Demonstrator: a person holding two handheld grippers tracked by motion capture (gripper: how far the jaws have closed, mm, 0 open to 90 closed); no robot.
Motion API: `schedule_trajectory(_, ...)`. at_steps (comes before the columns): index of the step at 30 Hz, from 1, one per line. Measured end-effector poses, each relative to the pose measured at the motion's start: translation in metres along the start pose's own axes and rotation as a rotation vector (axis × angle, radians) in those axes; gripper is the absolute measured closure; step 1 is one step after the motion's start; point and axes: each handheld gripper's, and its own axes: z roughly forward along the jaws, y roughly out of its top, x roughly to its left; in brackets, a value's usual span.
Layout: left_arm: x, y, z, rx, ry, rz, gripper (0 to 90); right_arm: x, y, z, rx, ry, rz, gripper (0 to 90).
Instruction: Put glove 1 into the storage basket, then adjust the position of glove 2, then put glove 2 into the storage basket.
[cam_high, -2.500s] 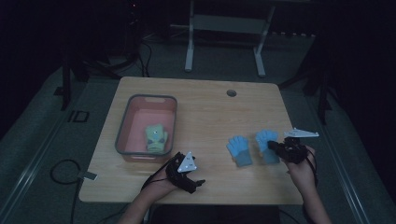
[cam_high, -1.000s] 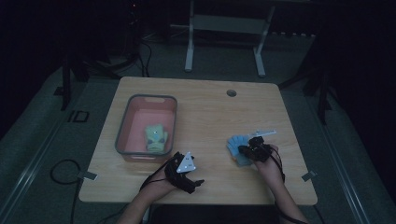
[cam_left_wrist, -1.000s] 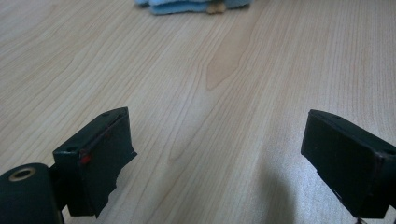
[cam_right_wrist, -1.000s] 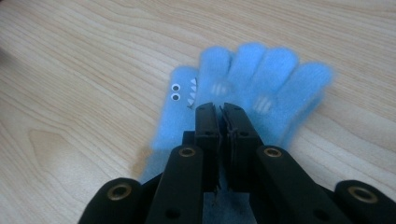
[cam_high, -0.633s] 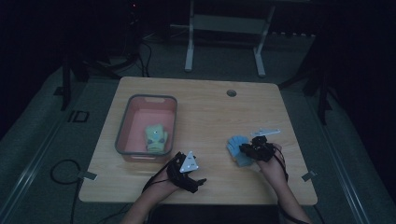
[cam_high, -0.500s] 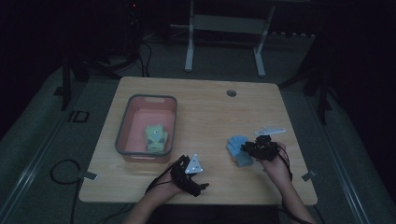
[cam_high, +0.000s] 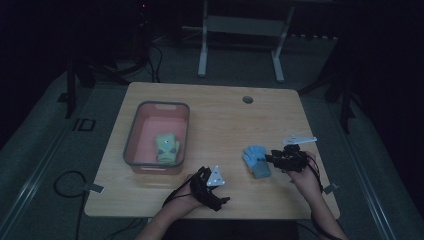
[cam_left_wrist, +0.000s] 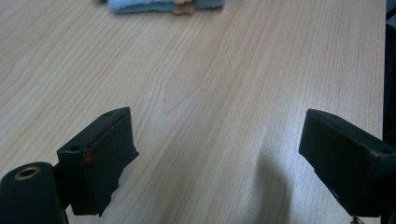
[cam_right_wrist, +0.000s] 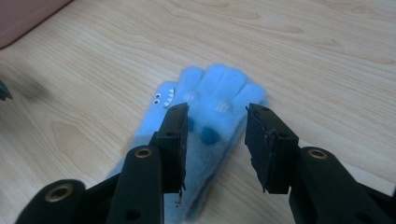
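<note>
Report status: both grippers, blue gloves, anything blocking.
Right gripper open, jaws astride the blue gloves, not closed on them. Left gripper open over bare table. Gloves stacked flat, nothing in the way.

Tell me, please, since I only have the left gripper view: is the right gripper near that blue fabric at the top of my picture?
Observer: Yes. The right gripper has its jaws open either side of a blue glove with a cartoon face.
Operator: Is it holding the glove?
Observer: I would say not yet; a gap shows between the jaws and the fabric.
Operator: Is anything else on the table?
Observer: A grey-rimmed pink bin sits at the table's left, with a green glove lying inside it.
</note>
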Motion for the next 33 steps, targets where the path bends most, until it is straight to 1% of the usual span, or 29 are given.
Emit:
schedule_trajectory(1, 0.001, 0.003, 0.000, -0.020, -0.010, -0.003, 10.6, -0.001, 0.000, -0.002, -0.004, -0.001, 0.002, 58.7)
schedule_trajectory(3, 0.000, 0.004, 0.001, -0.024, -0.003, 0.003, 10.7, -0.002, 0.002, -0.006, -0.015, 0.000, 0.000, 58.0)
schedule_trajectory(6, 0.000, 0.006, 0.001, -0.024, 0.000, 0.001, 10.7, -0.002, 0.002, -0.007, -0.019, -0.003, -0.007, 57.9)
schedule_trajectory(9, -0.001, 0.008, 0.003, -0.021, -0.005, 0.013, 11.5, -0.003, 0.002, -0.009, -0.022, -0.006, -0.006, 57.7)
schedule_trajectory(11, -0.001, 0.011, 0.005, -0.021, -0.009, 0.010, 11.5, -0.004, 0.002, -0.009, -0.026, 0.001, 0.002, 57.6)
schedule_trajectory(15, 0.000, 0.018, 0.013, -0.022, -0.013, 0.029, 11.5, -0.008, 0.005, -0.009, -0.021, 0.000, 0.001, 56.6)
schedule_trajectory(17, 0.000, 0.023, 0.017, -0.025, -0.011, 0.045, 11.7, -0.010, 0.006, -0.009, -0.025, 0.001, 0.002, 55.8)
schedule_trajectory(21, 0.001, 0.034, 0.025, -0.031, -0.025, 0.068, 14.2, -0.016, 0.011, -0.006, -0.019, 0.016, 0.011, 54.0)
schedule_trajectory(23, 0.000, 0.040, 0.029, -0.032, -0.045, 0.090, 15.0, -0.019, 0.014, -0.003, -0.015, 0.027, 0.003, 53.7)
schedule_trajectory(24, -0.001, 0.045, 0.031, -0.023, -0.039, 0.106, 15.5, -0.019, 0.015, -0.002, -0.012, 0.034, 0.001, 53.9)
schedule_trajectory(27, -0.001, 0.054, 0.038, -0.029, -0.035, 0.126, 15.6, -0.021, 0.018, 0.005, -0.005, 0.063, -0.008, 52.8)
schedule_trajectory(29, -0.002, 0.061, 0.043, -0.040, -0.026, 0.148, 15.5, -0.022, 0.020, 0.012, 0.008, 0.068, -0.014, 52.2)
schedule_trajectory(30, -0.002, 0.061, 0.043, -0.040, -0.026, 0.148, 15.6, -0.022, 0.020, 0.012, 0.008, 0.068, -0.014, 52.2)
schedule_trajectory(31, -0.004, 0.070, 0.049, -0.051, -0.029, 0.181, 15.6, -0.023, 0.021, 0.016, 0.014, 0.073, -0.015, 51.3)
schedule_trajectory(32, -0.005, 0.074, 0.052, -0.047, -0.027, 0.193, 15.6, -0.025, 0.023, 0.023, 0.027, 0.081, -0.017, 50.7)
schedule_trajectory(33, -0.006, 0.078, 0.055, -0.046, -0.032, 0.197, 15.6, -0.025, 0.024, 0.026, 0.030, 0.079, -0.018, 50.3)
